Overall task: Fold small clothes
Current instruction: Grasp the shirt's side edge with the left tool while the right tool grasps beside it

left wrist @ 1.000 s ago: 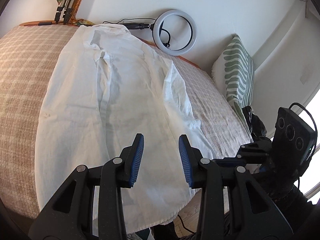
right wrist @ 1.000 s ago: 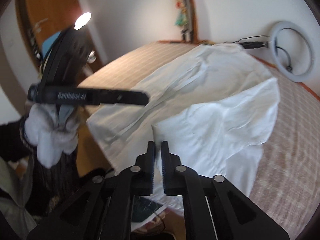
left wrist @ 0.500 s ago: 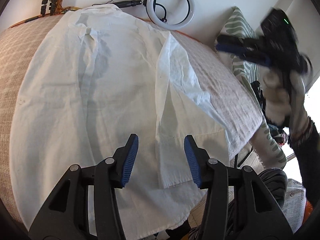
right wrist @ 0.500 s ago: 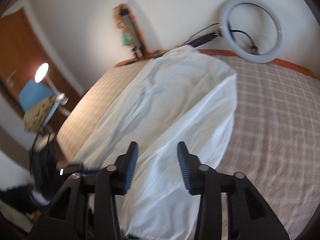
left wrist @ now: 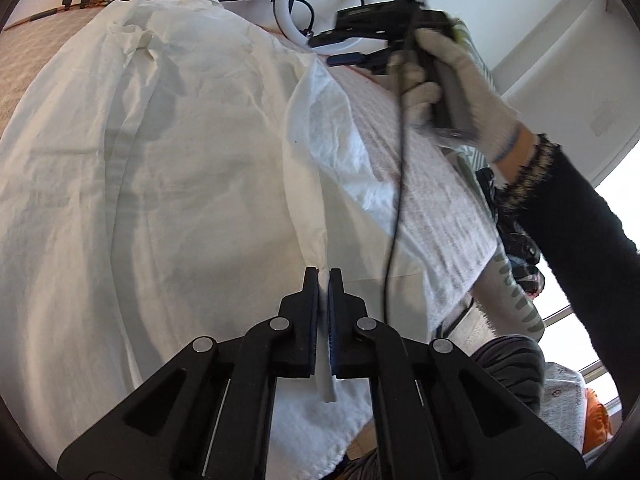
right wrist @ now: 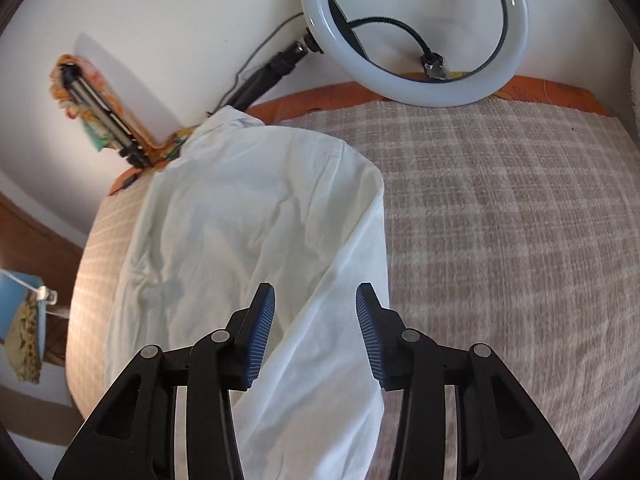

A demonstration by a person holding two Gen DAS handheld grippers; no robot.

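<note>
Garment: a white, creased woven shirt [left wrist: 168,168] lies spread flat over the bed, filling the left and centre of the left wrist view; its collar end is at the upper left, by the wall.
Folded edge: a narrow raised ridge of the shirt's cloth runs from the upper centre down to the lower centre of the left wrist view.
Left gripper [left wrist: 323,276]: black two-finger tool with blue pads, lower centre of its own view; its jaws are pressed together on that ridge of white cloth, and a strip of cloth shows below the pads.
Right gripper [right wrist: 316,300]: lower centre of its own view, jaws held moderately apart, with nothing pinched; the shirt [right wrist: 248,232] lies beneath them, its folded right edge running down between the fingers.
Right hand [left wrist: 448,76]: in a white knit glove with a dark sleeve, upper right of the left wrist view, gripping the tool's handle above the bed.
Bed cover: a beige and white checked woven blanket [right wrist: 500,208] fills the right half of the right wrist view.
Ring light: a white circular lamp [right wrist: 416,32] leans on the white wall at the top, touching the bed's far edge.
</note>
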